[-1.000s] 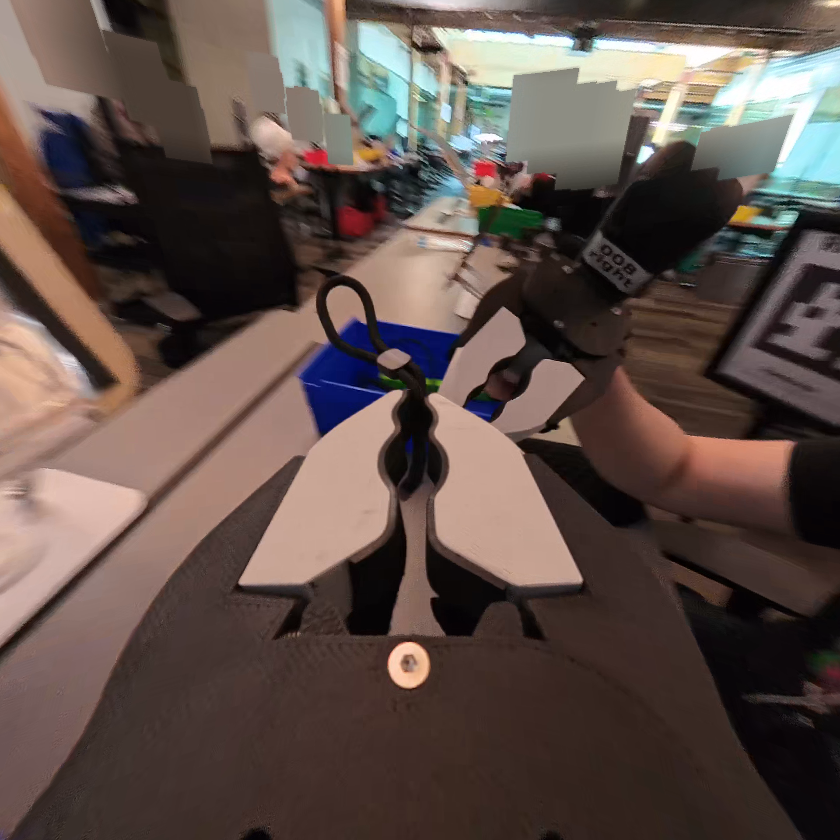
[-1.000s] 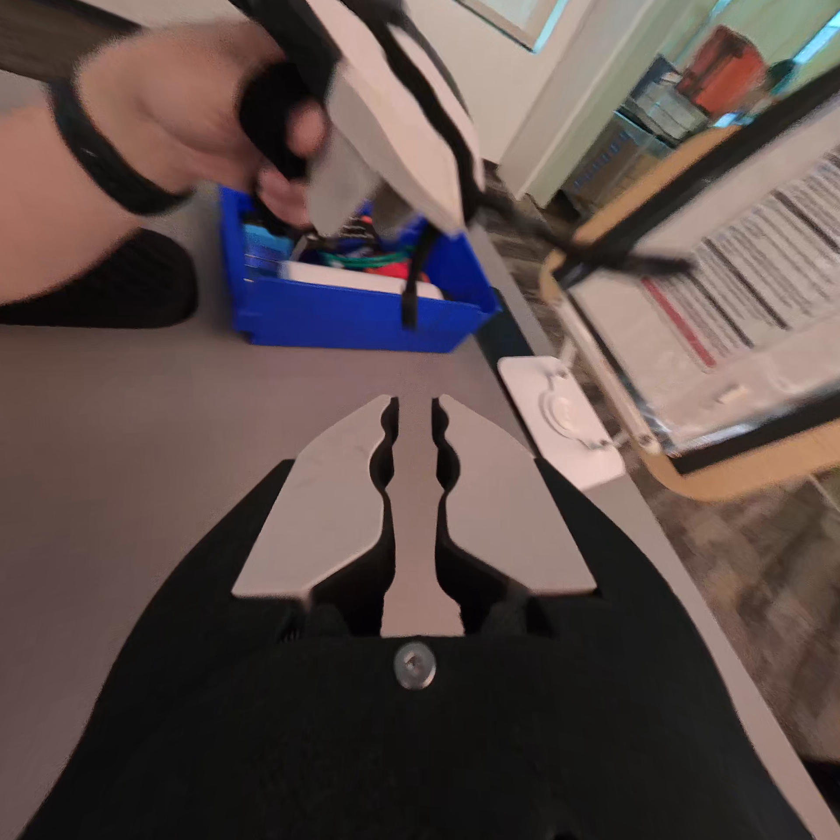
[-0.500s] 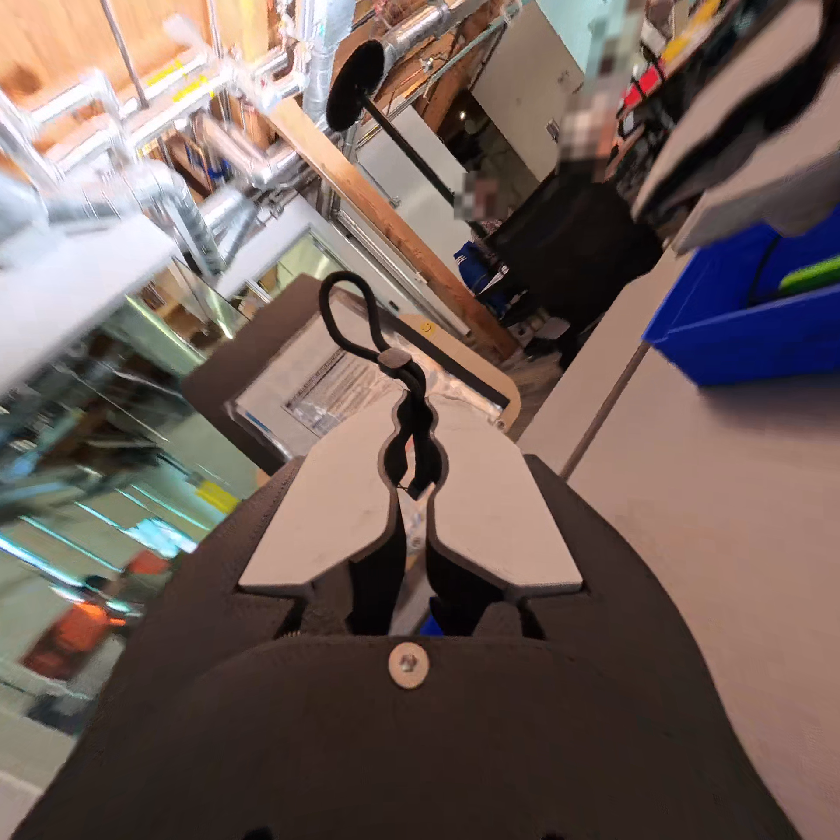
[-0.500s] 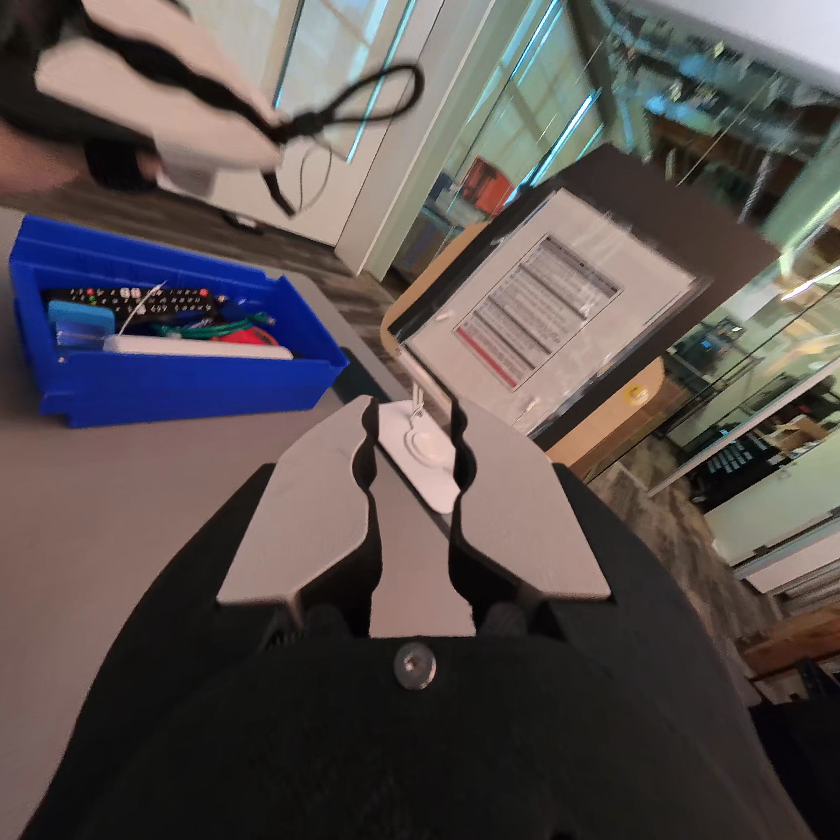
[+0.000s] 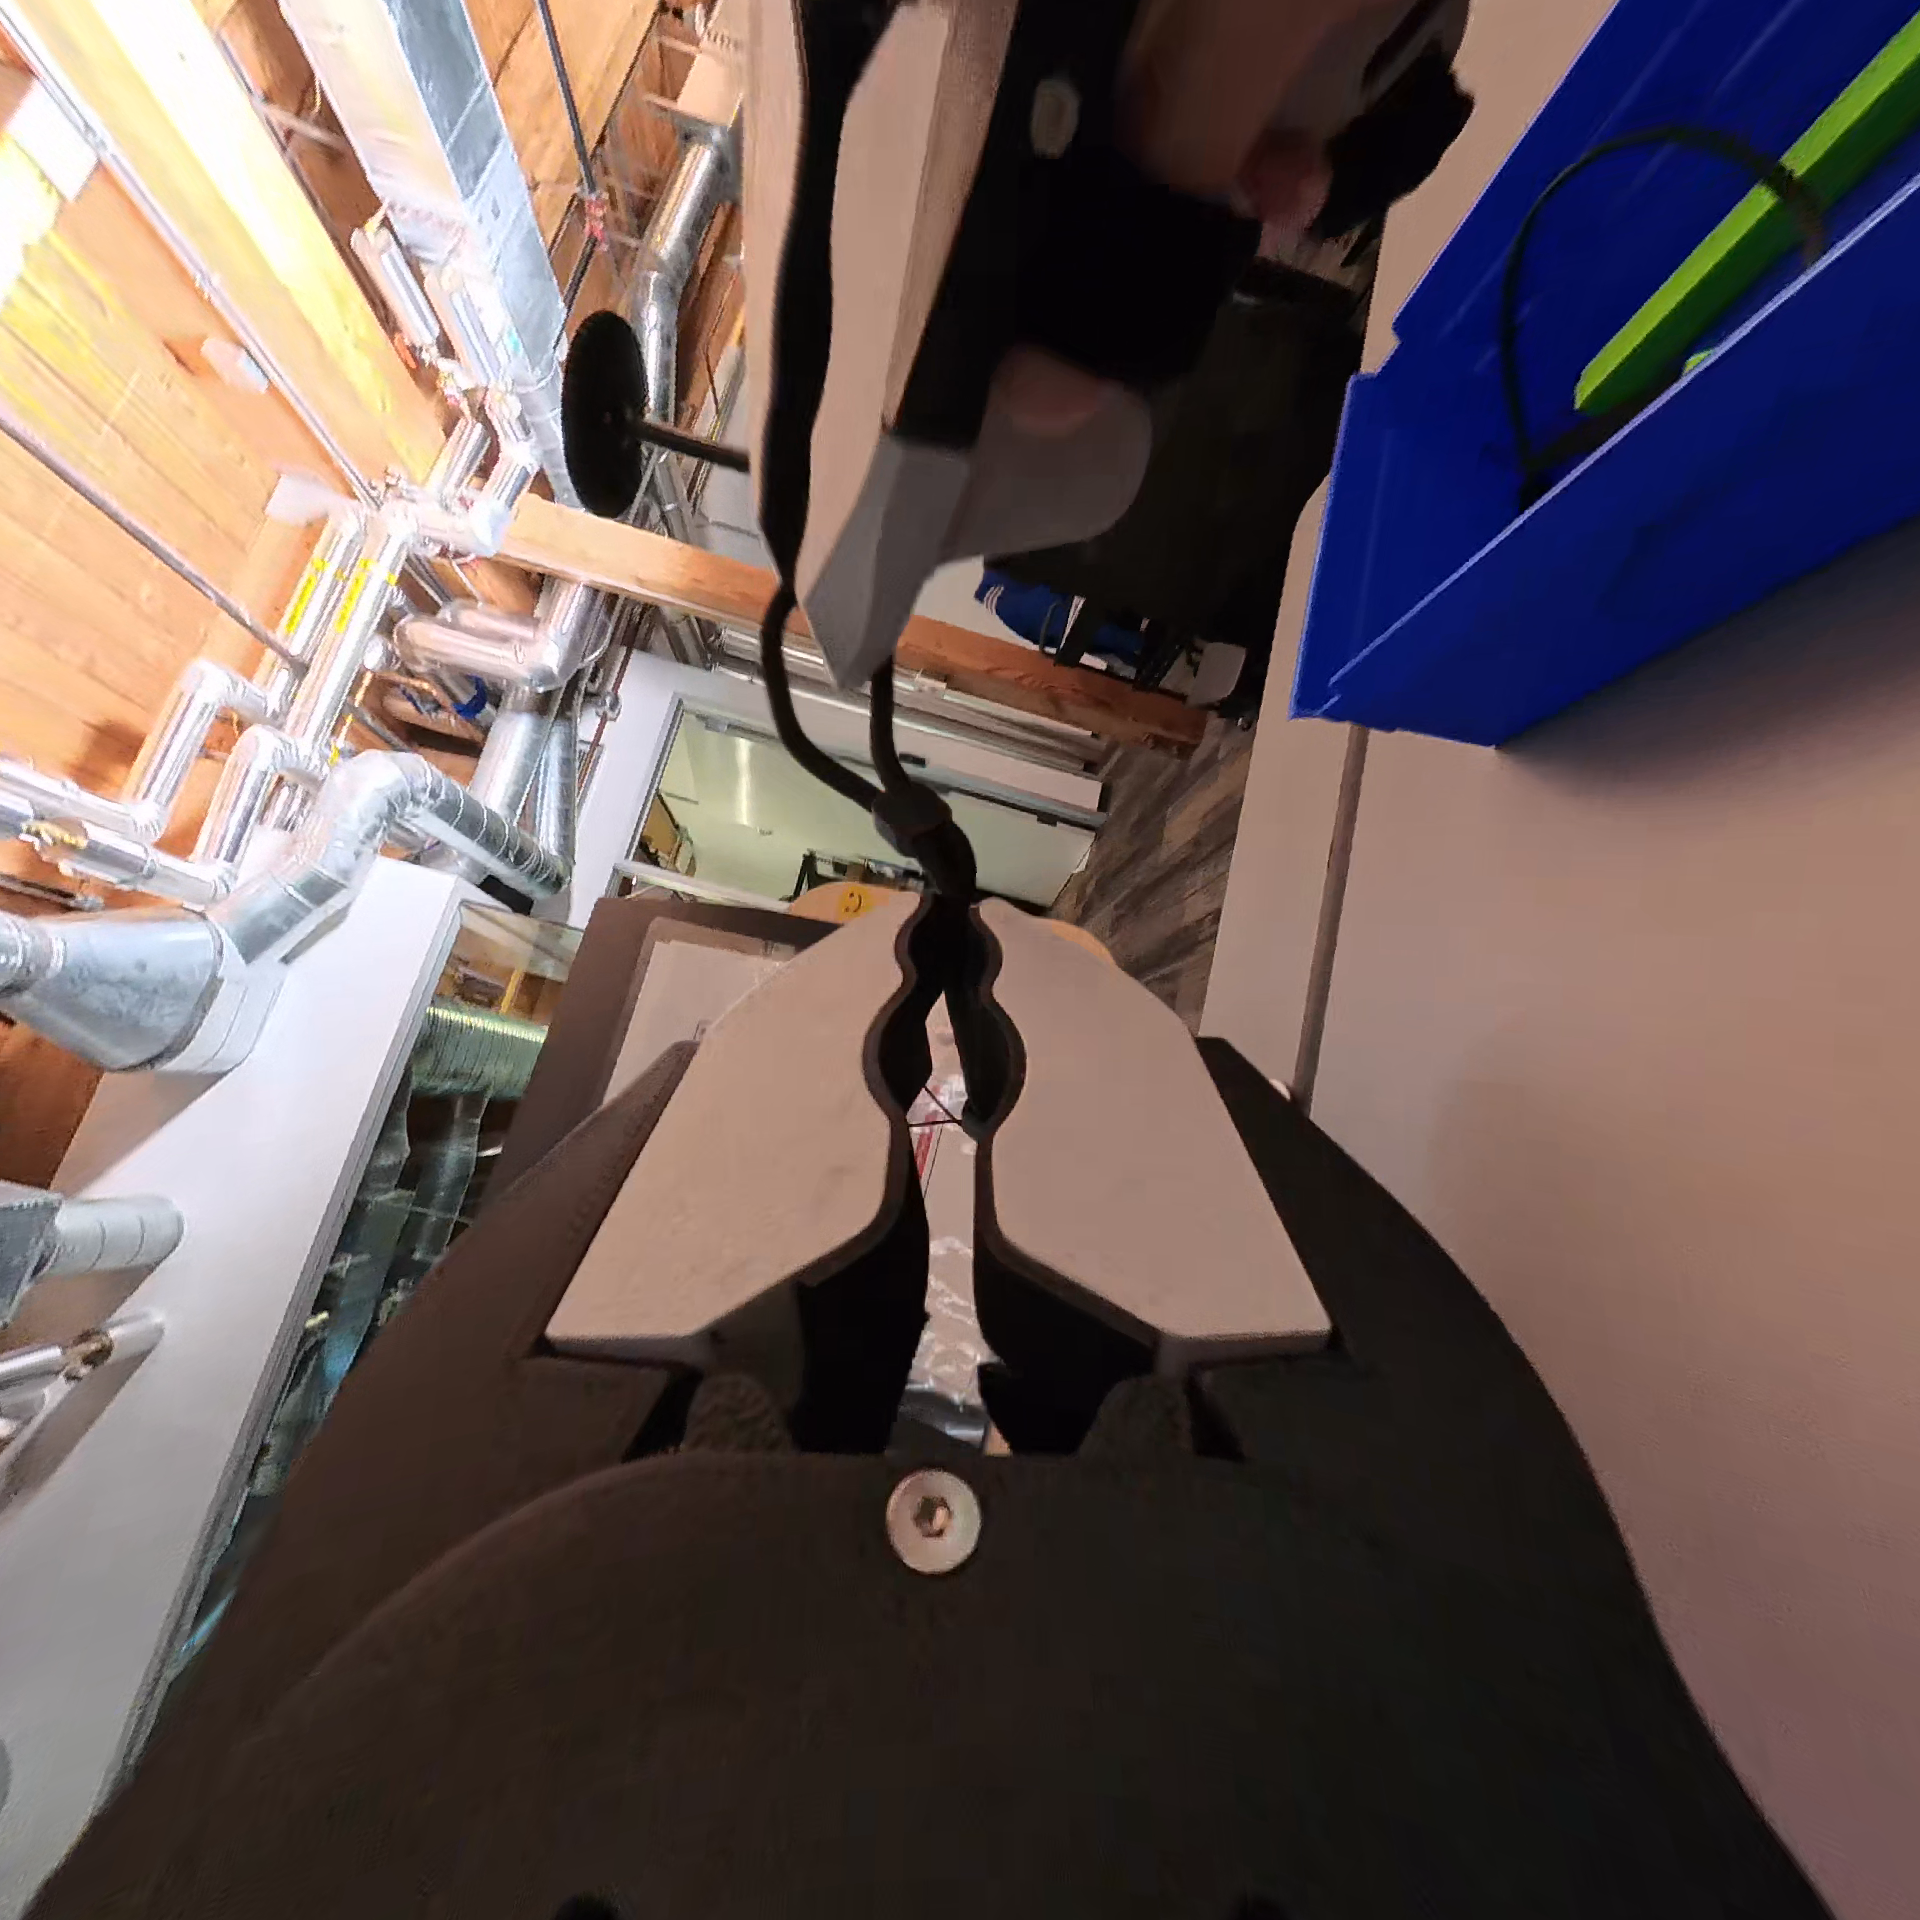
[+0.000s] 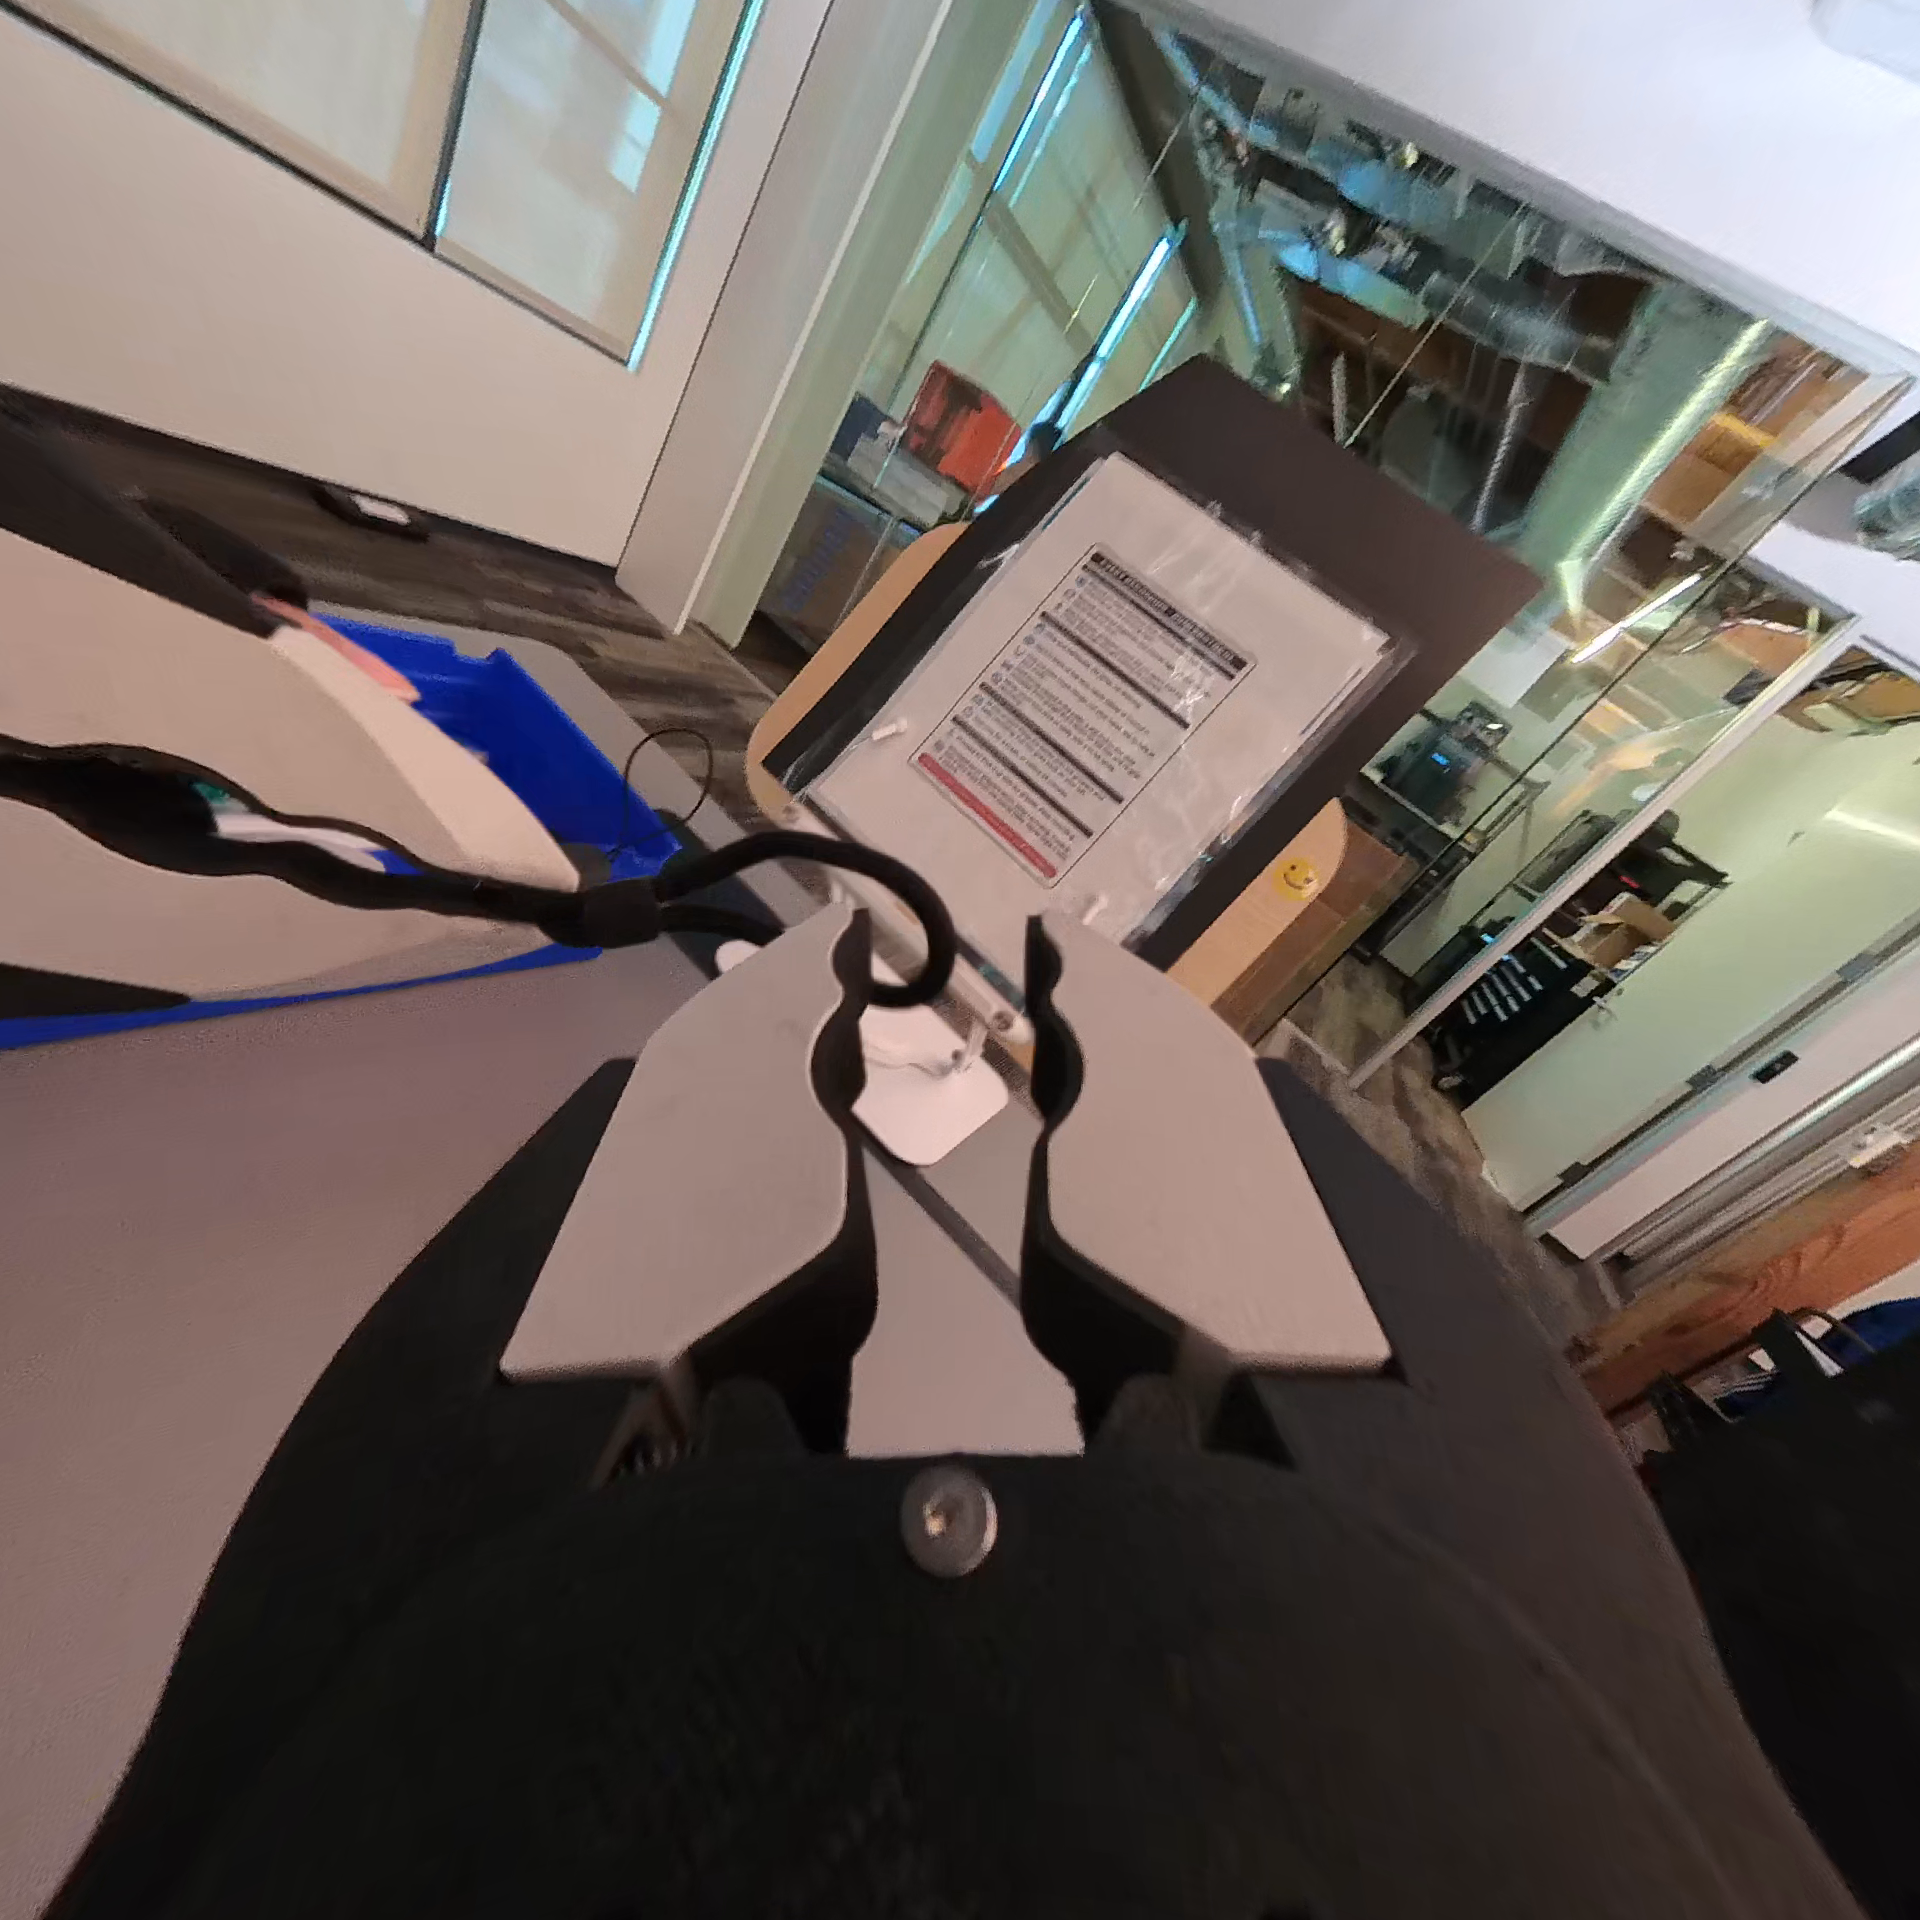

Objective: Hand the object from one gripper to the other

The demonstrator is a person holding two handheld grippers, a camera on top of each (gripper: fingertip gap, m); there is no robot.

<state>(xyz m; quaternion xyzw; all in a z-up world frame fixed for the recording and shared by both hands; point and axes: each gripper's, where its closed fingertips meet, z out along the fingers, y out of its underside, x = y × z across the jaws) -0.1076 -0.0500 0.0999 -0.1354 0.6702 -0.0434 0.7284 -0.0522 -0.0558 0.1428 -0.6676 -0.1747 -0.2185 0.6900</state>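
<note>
A black elastic cord loop with a small clamp [image 5: 914, 821] sticks out ahead of my left gripper [image 5: 948, 912], which is shut on the cord's tail. In the left wrist view the right gripper's fingers [image 5: 868, 561] come down from the top, with the tip at the loop. In the right wrist view my right gripper [image 6: 940, 925] is open. The cord loop [image 6: 831, 860] curves into the gap between its fingertips, against the left fingertip. The left gripper [image 6: 566, 891] reaches in from the left and holds the cord. Both grippers are above the grey table [image 6: 312, 1164].
A blue bin [image 5: 1662, 488] with a green bar and a thin cable stands on the table; it also shows in the right wrist view [image 6: 561, 748]. A sign stand [image 6: 1091, 727] on a white base [image 6: 925, 1107] stands at the table's edge. About 7 cm separates my left fingertips from my right.
The grippers have come together. My left gripper has rolled sideways with the cord. My right gripper has opened wider, and the loop now lies between its fingertips.
</note>
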